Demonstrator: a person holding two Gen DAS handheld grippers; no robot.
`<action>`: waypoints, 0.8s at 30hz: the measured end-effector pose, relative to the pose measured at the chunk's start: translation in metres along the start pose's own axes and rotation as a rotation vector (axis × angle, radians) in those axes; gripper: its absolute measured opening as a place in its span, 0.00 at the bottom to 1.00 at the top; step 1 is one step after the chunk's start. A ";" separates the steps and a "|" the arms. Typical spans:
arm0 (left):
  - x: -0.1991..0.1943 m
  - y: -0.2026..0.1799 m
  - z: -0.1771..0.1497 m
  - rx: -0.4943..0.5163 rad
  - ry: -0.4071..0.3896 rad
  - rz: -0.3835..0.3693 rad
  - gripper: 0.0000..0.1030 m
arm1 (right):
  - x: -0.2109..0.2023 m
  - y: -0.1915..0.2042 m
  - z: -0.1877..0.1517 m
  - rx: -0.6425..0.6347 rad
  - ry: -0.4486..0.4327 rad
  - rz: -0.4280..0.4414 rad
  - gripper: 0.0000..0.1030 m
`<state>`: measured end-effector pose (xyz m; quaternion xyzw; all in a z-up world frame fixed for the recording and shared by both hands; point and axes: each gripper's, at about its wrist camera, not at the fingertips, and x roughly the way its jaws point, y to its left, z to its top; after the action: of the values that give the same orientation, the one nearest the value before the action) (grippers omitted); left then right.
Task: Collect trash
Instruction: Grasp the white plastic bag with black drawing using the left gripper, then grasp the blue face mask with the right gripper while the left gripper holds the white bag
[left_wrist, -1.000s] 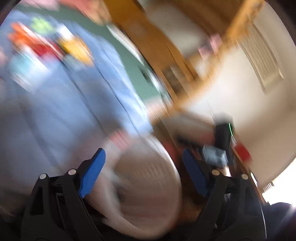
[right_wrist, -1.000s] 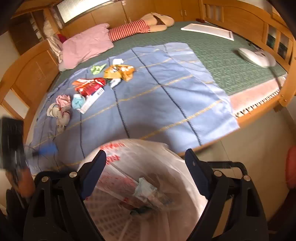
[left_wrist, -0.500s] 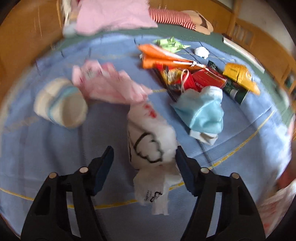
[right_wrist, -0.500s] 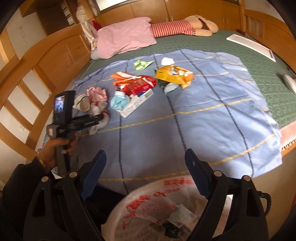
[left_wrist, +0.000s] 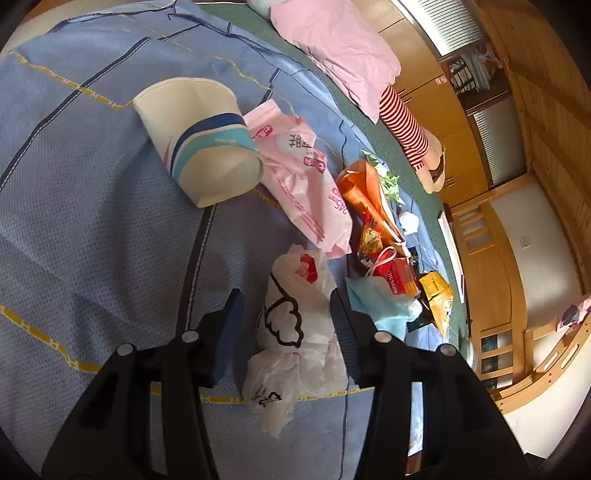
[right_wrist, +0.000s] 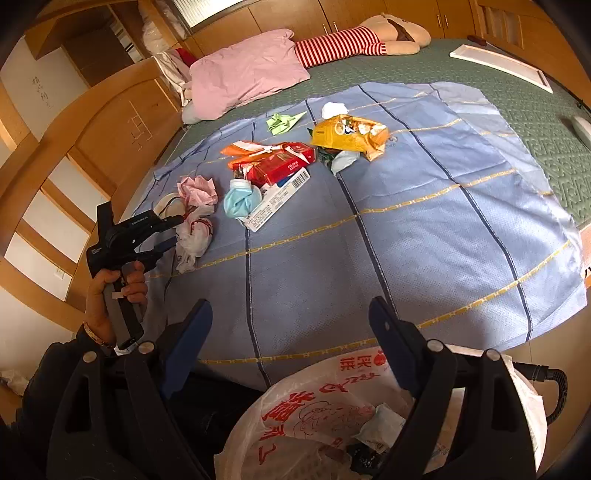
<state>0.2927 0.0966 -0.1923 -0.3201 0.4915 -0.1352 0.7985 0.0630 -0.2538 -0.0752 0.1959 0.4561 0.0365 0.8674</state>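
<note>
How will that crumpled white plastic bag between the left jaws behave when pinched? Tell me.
The white plastic bag looks thin and crinkled, so it will probably collapse and hang floppy. It likely weighs little. Its glossy film may slip, so the left gripper should pinch the bunched middle.

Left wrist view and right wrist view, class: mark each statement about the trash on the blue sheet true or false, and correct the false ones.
1. The white plastic bag lies between the open fingers of the left gripper. True.
2. The paper cup stands upright. False: it lies on its side.
3. The right gripper grips a wrapper. False: it is open and empty.
4. The trash bag already holds litter. True.
</note>
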 end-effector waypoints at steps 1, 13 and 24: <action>0.002 -0.001 -0.001 0.008 0.004 0.016 0.47 | 0.001 0.000 -0.001 0.003 0.002 0.001 0.82; 0.051 -0.043 -0.042 0.258 0.102 0.018 0.46 | 0.014 0.008 -0.004 -0.008 0.029 0.023 0.82; -0.057 -0.067 -0.048 0.474 -0.203 0.491 0.25 | 0.056 0.066 0.034 -0.210 -0.007 -0.103 0.82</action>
<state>0.2304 0.0580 -0.1242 -0.0103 0.4269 -0.0171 0.9041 0.1305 -0.1902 -0.0775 0.0804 0.4562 0.0388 0.8854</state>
